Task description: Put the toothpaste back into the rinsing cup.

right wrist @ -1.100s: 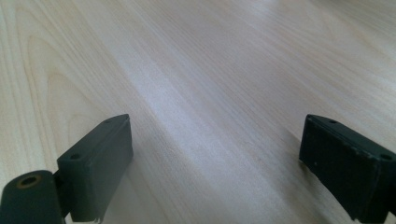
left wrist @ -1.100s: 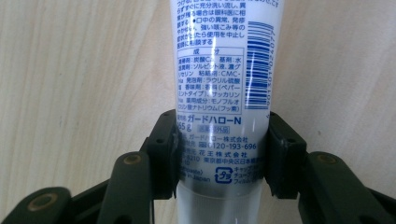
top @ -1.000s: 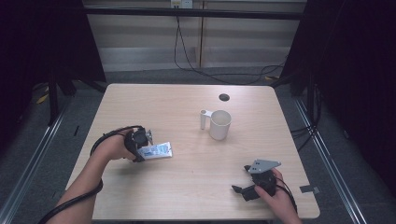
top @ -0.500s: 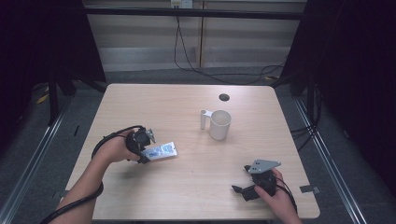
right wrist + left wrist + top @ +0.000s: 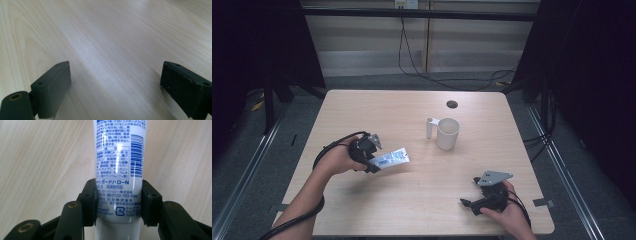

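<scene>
Two grippers over wooden table (image 5: 412,105). Left gripper (image 5: 371,159) near table's left edge, jaws clamped on toothpaste tube (image 5: 391,158) close to its white cap end; pads press both sides of tube (image 5: 117,170). Tube points toward table's middle, apparently raised slightly off surface, hard to confirm. Right gripper (image 5: 472,202) near front right corner, jaws spread wide, nothing between them, bare wood below (image 5: 112,62). White mug (image 5: 447,133) right of table's centre, well apart from tube.
</scene>
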The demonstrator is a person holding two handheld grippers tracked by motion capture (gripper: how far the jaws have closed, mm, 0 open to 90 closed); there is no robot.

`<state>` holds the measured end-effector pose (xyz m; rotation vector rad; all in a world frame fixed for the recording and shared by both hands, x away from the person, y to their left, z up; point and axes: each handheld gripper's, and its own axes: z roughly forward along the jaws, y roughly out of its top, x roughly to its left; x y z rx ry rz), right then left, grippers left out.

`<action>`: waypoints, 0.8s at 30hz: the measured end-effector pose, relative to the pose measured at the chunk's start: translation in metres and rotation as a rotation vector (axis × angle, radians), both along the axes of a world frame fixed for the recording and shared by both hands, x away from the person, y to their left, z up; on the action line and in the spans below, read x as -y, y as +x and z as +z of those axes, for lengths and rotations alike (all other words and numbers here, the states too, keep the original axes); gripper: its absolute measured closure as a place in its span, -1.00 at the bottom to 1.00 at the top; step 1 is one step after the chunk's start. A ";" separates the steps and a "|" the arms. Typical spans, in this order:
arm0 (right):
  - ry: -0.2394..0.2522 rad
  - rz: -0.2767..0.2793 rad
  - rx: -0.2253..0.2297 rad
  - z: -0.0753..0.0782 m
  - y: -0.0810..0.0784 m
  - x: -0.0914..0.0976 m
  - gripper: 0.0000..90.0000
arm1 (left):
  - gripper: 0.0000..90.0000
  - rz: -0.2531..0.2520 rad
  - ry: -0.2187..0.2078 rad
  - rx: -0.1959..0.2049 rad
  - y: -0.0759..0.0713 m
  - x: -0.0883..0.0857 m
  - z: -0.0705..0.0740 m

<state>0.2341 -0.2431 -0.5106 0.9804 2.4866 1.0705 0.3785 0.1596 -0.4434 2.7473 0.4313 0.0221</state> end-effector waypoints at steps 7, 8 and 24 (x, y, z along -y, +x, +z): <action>-0.001 -0.018 0.000 0.000 -0.002 0.000 -0.78 | 0.23 0.002 -0.056 0.000 -0.003 0.006 0.005; 0.001 -0.026 0.000 0.000 -0.002 -0.001 -0.77 | 0.23 -0.005 -0.063 0.011 -0.005 0.009 0.007; 0.193 -0.056 -0.022 0.012 0.006 0.000 -0.66 | 0.24 -0.032 -0.206 0.029 -0.017 0.034 0.011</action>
